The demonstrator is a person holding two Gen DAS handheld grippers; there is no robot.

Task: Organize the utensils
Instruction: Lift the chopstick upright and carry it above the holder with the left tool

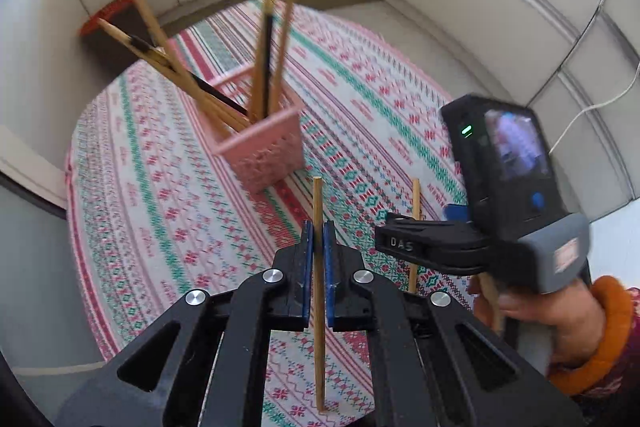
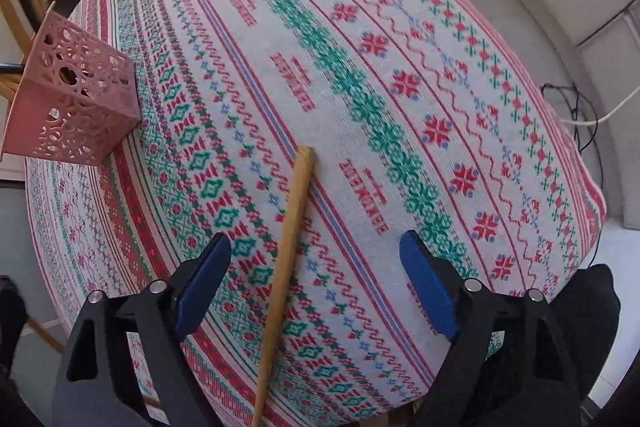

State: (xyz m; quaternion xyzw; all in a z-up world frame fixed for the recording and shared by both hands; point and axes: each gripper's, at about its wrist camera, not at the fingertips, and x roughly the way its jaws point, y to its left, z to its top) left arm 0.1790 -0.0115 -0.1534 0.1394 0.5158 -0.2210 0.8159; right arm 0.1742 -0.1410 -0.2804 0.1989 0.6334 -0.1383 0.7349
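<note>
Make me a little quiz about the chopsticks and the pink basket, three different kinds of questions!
1. True or false: the left gripper is shut on a chopstick.
2. Where do most of the chopsticks stand? A) in a glass jar B) in the pink basket C) on a plate
3. Fill in: the chopstick between the right gripper's blue pads lies on the patterned ______.

Key
1. True: the pads press on it from both sides.
2. B: several lean out of the basket's open top.
3. Tablecloth. The pads stand apart on either side and do not touch the stick.
</note>
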